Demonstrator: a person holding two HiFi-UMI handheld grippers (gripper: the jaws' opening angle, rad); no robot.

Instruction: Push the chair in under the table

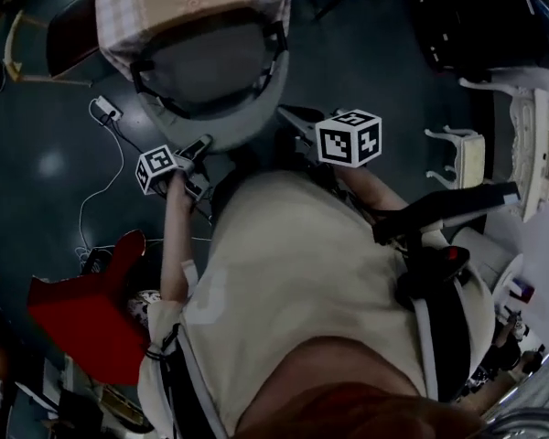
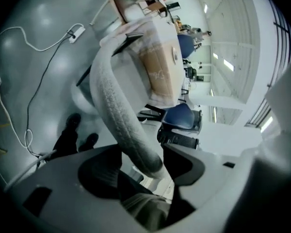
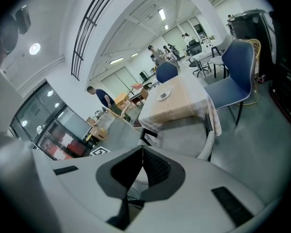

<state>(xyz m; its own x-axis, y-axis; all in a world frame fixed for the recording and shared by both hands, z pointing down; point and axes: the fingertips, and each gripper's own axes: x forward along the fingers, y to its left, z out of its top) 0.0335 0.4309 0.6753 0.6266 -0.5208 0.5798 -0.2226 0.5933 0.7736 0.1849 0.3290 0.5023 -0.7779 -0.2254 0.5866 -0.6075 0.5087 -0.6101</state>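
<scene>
A large, bright indoor hall that reads as a test lab or recording studio rather than a home — a high white ceiling [image 3: 136, 28] with exposed beams and long strip lights [image 3: 161, 14], glass-walled rooms [image 3: 63, 125] along one side, a smooth grey floor [image 3: 276, 144]. Furniture is set out in staged groups: a cloth-covered table [image 3: 184, 106] with blue chairs [image 3: 237, 62], and several people [image 3: 155, 55] standing further back. Cardboard boxes [image 3: 99, 130], a printed square marker [image 3: 100, 151] on the floor and a power strip [image 2: 75, 32] trailing a loose white cable [image 2: 39, 45] give it a workshop feel.
</scene>
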